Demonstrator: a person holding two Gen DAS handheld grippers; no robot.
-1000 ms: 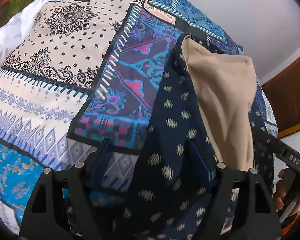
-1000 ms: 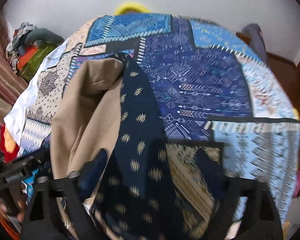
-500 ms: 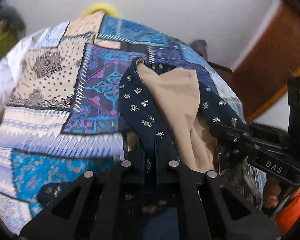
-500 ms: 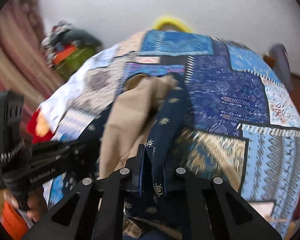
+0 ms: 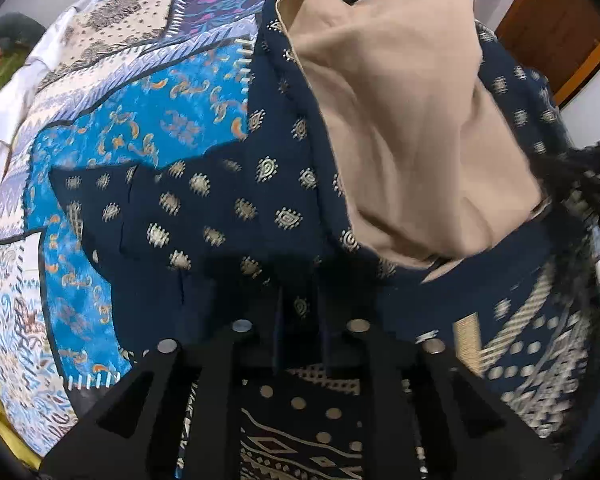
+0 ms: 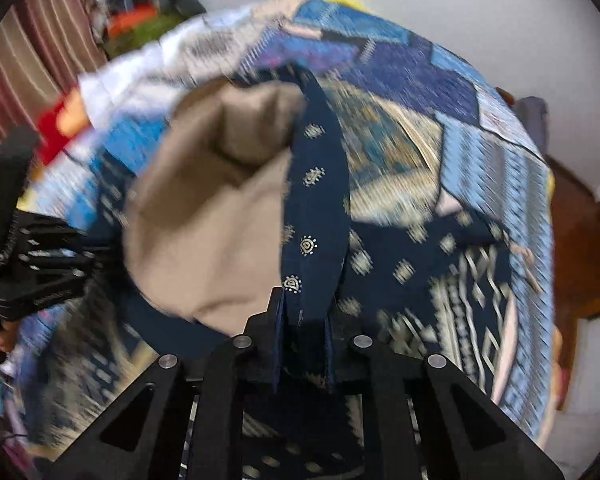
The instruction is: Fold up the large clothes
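Observation:
A large navy garment (image 5: 204, 200) with small gold motifs and a tan lining (image 5: 400, 132) hangs between my two grippers over the bed. My left gripper (image 5: 300, 320) is shut on a navy edge of it. My right gripper (image 6: 302, 320) is shut on another navy edge (image 6: 316, 200), with the tan lining (image 6: 212, 220) bulging to its left. The right gripper also shows at the right edge of the left wrist view (image 5: 592, 184), and the left gripper at the left of the right wrist view (image 6: 32, 264). The garment's lower part with wide gold bands (image 5: 520, 360) droops below.
A patchwork bedspread (image 5: 112, 132) in blue, cream and purple covers the bed. A white sheet (image 5: 4, 96) lies at its left edge. A pile of clothes (image 6: 140, 16) and a striped curtain (image 6: 28, 60) stand at the far left. A wooden door (image 5: 556, 28) is at the right.
Both grippers have closed on the garment's navy edges and lifted it. The views swung downward and nearer the bed, and the tan lining has spread wider between the grippers.

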